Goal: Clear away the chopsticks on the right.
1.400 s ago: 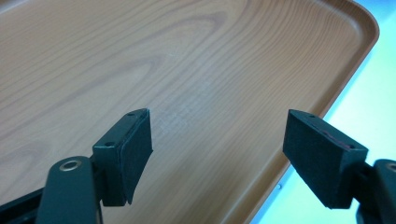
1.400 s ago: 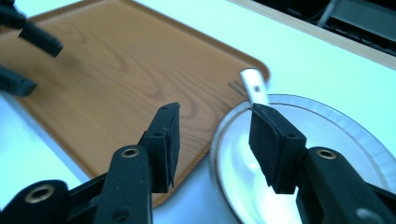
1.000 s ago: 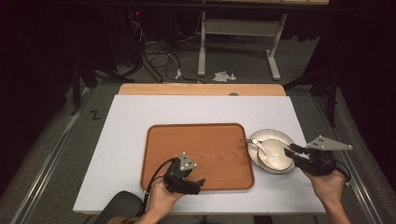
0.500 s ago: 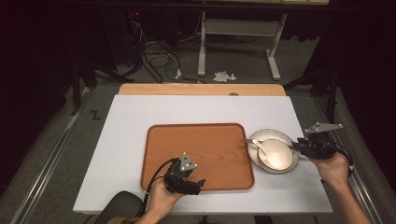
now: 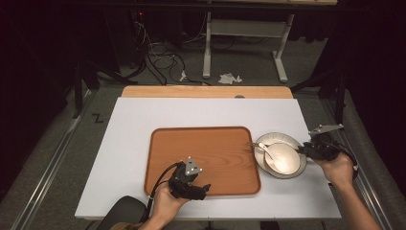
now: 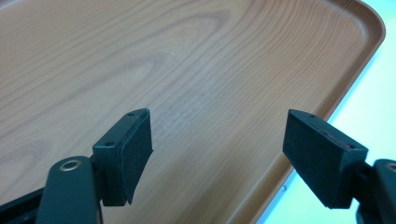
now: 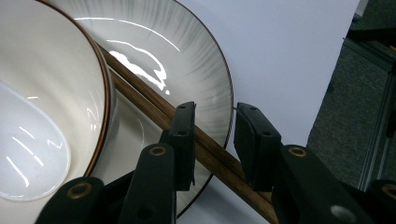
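A wooden tray (image 5: 206,143) lies mid-table. To its right, a pale plate (image 5: 275,136) holds a white bowl (image 5: 287,158) with a spoon (image 5: 267,151) in it. My right gripper (image 5: 306,149) is at the plate's right rim. In the right gripper view its jaws (image 7: 215,126) straddle a pair of brown chopsticks (image 7: 140,95) that lie across the plate (image 7: 187,56) beside the bowl (image 7: 46,70). The jaws have just been closing, and a gap still shows on one side. My left gripper (image 5: 203,189) hovers open over the tray's front part (image 6: 187,60), with nothing between its jaws (image 6: 217,140).
The white tabletop (image 5: 191,112) has a wooden strip (image 5: 206,92) along its far edge. Beyond it the floor holds cables and a desk frame (image 5: 244,48). The table's right edge (image 5: 330,191) runs close to my right hand.
My right gripper has moved in and down to the plate's right rim. The left gripper has stayed put over the tray.
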Demonstrator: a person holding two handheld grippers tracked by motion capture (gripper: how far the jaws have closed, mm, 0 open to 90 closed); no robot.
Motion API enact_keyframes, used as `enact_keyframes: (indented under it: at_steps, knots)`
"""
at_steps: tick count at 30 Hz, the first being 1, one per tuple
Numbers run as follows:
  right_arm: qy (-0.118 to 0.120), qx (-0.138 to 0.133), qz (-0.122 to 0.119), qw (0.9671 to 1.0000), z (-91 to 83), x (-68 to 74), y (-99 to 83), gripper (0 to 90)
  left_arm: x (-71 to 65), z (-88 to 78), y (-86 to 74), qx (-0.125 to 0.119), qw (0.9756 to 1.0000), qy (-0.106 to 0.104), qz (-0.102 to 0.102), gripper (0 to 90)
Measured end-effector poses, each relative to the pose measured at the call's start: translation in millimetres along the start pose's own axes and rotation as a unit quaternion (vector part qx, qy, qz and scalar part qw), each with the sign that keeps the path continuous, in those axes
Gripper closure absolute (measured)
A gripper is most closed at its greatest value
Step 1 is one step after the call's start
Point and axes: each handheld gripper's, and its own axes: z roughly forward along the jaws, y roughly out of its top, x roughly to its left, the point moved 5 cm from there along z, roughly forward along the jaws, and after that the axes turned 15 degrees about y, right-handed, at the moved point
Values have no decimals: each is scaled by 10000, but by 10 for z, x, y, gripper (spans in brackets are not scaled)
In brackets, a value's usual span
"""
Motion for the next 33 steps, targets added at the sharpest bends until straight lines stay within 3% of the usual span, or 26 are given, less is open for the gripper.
enact_keyframes:
  at_steps: [22, 26, 33]
  knots:
    - [65, 228, -206, 9995, 66, -45, 110, 682, 3, -6, -2, -4, 10000, 14, -11, 242]
    - [275, 295, -253, 9989, 81, -37, 89, 695, -7, -2, -6, 4, 10000, 15, 14, 242]
    - [404, 184, -177, 9989, 108, -76, 121, 726, -6, -1, -6, 6, 10000, 9, 9, 242]
